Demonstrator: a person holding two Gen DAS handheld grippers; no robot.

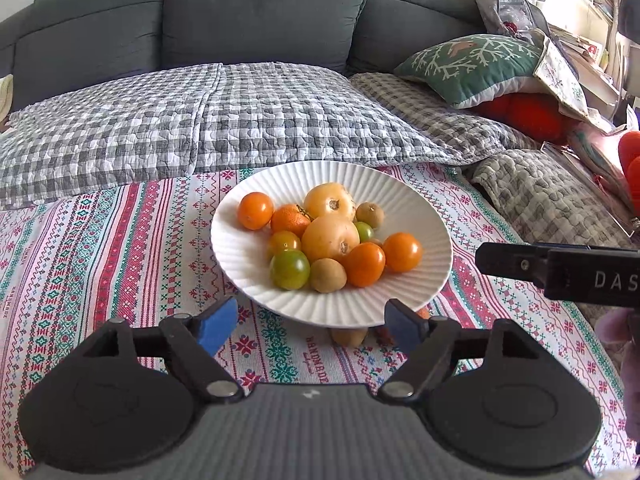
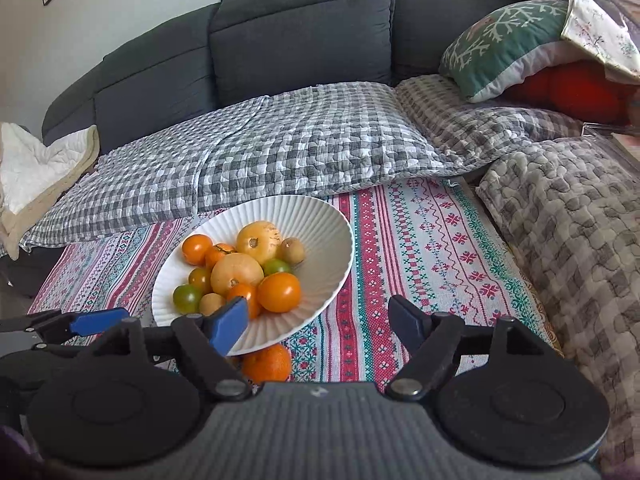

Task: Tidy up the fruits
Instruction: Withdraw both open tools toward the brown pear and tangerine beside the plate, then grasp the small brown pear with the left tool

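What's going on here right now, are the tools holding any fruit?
No. A person holds two tools over a patterned cloth in front of a sofa. The left tool and right tool are both open with nothing between their pads. The white plate is piled with orange, yellow and green fruit. A tangerine and a small brown fruit lie on the cloth at the plate's near edge, not yet on the plate.
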